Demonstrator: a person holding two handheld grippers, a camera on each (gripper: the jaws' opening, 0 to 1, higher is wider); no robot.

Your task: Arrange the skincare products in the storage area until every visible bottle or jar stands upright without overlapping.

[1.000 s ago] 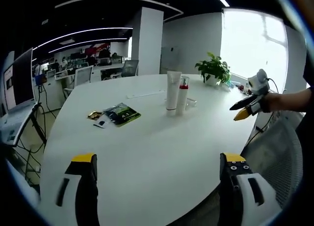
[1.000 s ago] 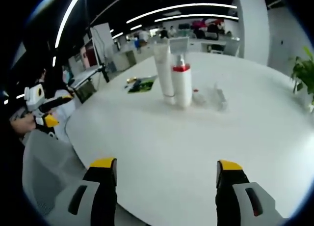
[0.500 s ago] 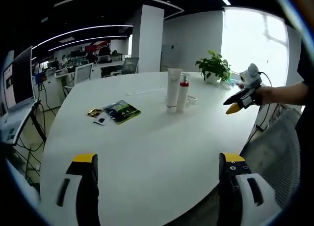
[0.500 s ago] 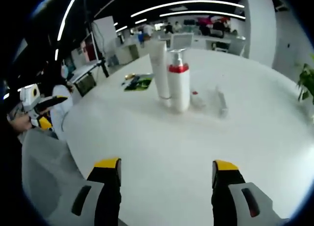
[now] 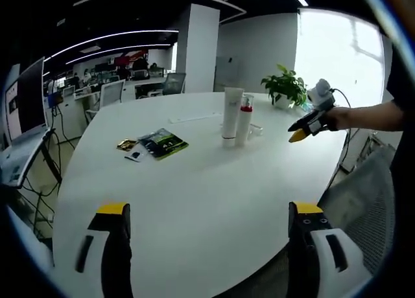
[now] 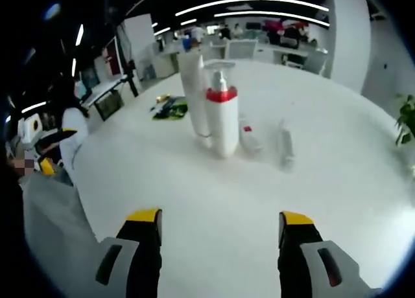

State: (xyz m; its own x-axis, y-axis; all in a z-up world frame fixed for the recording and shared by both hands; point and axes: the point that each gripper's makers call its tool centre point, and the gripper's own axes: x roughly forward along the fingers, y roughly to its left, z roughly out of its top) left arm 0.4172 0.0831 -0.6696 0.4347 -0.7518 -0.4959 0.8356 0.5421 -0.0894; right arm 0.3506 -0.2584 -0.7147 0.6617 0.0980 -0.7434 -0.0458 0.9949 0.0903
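The smooth, rounded white table point(image 6: 337, 181) spreads ahead of both grippers. Beyond the right gripper point(image 6: 217, 230), jaws apart and empty, stand a tall white tube point(image 6: 192, 94) and a red-collared pump bottle point(image 6: 221, 113), touching; two small clear items point(image 6: 266, 139) lie beside them. The left gripper point(image 5: 211, 227) is likewise spread, glossy green sachets point(image 5: 162, 144) ahead-left

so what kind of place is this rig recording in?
Looks like an open-plan office: a big white meeting table, rows of desks with office chairs behind, strip ceiling lights, and a potted plant by the bright window.
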